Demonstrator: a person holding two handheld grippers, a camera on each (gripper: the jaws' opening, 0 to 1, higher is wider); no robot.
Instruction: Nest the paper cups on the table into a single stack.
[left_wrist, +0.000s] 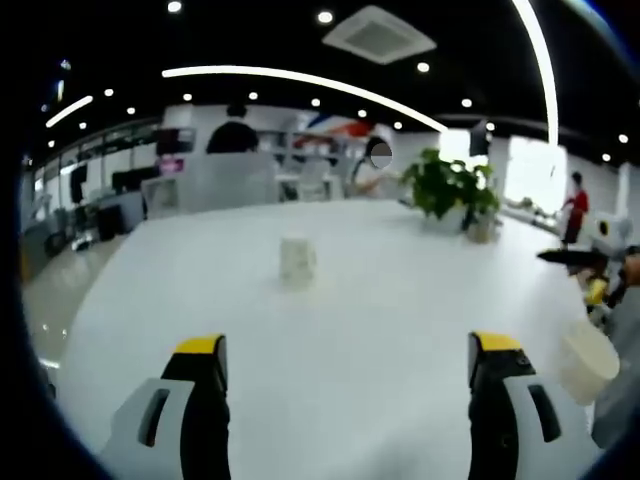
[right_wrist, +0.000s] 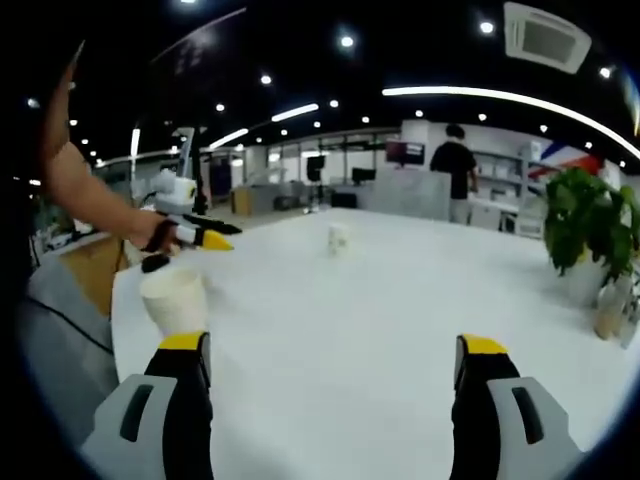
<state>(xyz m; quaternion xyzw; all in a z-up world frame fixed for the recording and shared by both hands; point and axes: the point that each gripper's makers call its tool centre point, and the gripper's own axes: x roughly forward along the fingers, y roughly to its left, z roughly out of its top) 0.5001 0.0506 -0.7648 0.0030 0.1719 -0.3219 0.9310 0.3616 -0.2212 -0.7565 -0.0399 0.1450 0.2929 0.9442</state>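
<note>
Both my sets of jaws are spread wide and carry nothing. Left gripper (left_wrist: 345, 375) hovers over the worktop (left_wrist: 380, 290), aimed at the far paper cup (left_wrist: 297, 260). Right gripper (right_wrist: 332, 375) hangs above the near edge of the worktop.

Cups: far paper cup stands upright, alone, toward the middle of the worktop, well apart from either gripper. Near paper cup (right_wrist: 173, 298) sits close to the near edge, by my left-hand side; in the left gripper view it looks tilted, pale cream, plain walls, no print I can make out. Whether it is one cup or several nested: cannot tell.

Risks, as I judge them:
- Thin paper walls; too hard a squeeze would crush the rim and spoil nesting.
- Near cup is close to the edge; a nudge could send it off.
- Light cups tip easily on approach.
- Potted plant (left_wrist: 452, 190) near the far corner: reach clear of it.
</note>
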